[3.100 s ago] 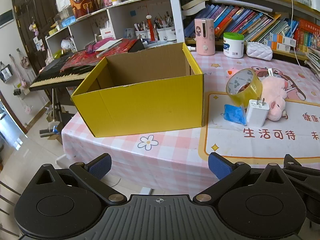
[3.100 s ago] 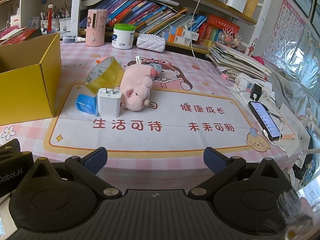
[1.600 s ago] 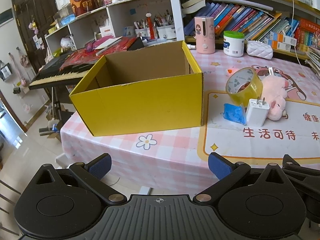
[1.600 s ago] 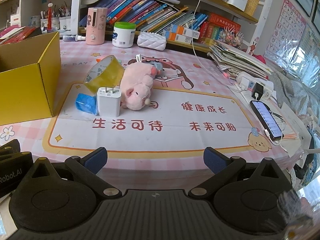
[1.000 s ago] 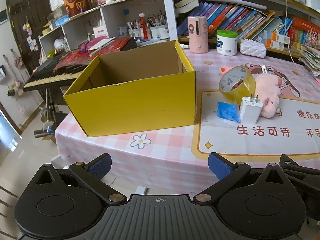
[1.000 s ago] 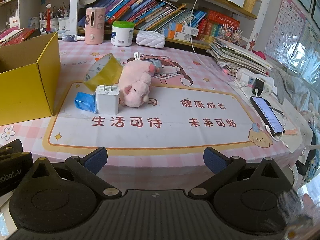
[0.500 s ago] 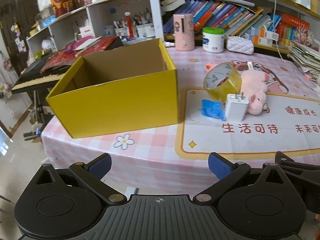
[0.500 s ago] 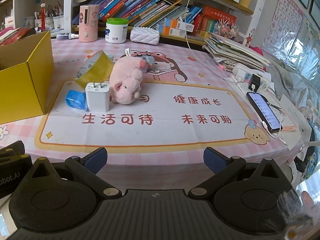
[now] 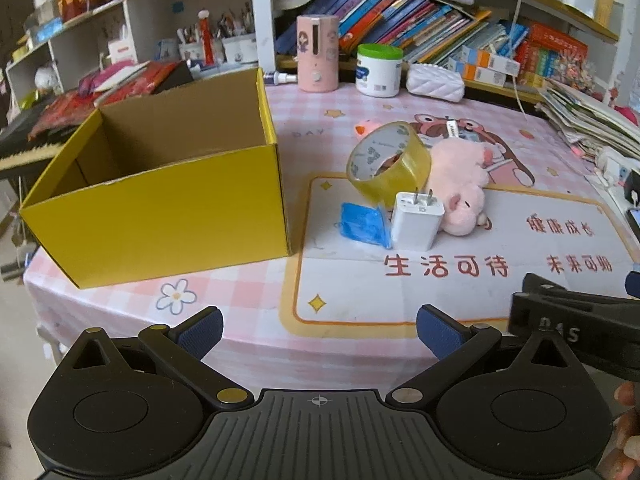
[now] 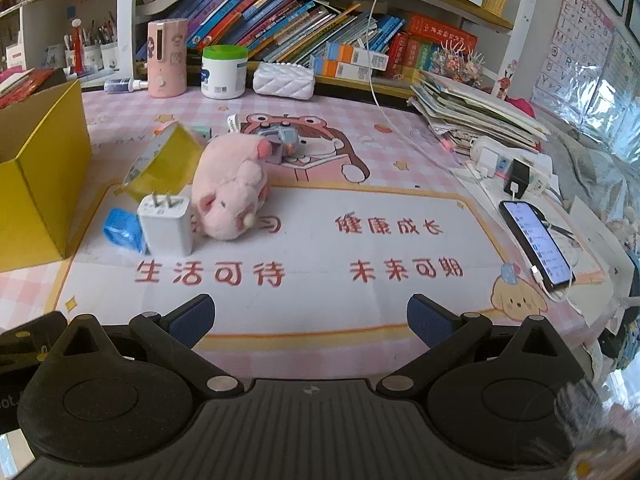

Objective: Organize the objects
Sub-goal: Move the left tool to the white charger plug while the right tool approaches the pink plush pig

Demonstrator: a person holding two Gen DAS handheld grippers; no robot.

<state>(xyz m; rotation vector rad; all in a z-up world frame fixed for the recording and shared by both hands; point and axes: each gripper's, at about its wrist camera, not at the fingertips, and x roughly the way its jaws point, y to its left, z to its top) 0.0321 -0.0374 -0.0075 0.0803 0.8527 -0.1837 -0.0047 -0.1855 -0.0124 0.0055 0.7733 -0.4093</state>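
Both views have closed in on the table since the earlier frames: the yellow box [image 9: 160, 184] has slid toward left-centre of the left wrist frame and the object cluster sits nearer frame centre. Nothing on the table has been touched.

Largest to smallest:
- yellow box: open top, looks empty, left half of left view, far left edge of right view
- pink plush pig [image 10: 232, 196]: centre-left of right view, lying on the printed mat [image 10: 360, 248]
- tape roll [image 9: 390, 162]: tilted, leaning against the pig
- white charger [image 9: 416, 222]: prongs up, touching the pig
- blue packet [image 9: 364, 224]: just beside the charger, box side

Left gripper [image 9: 318, 326] and right gripper [image 10: 310, 316]: both spread wide, carrying nothing, low centre in their frames, well short of the cluster.

Step, as I read it: approach, no pick yet. Next move calls for one gripper reaching to the cluster, probably charger or packet as nearest, closing, then lifting over the box rim
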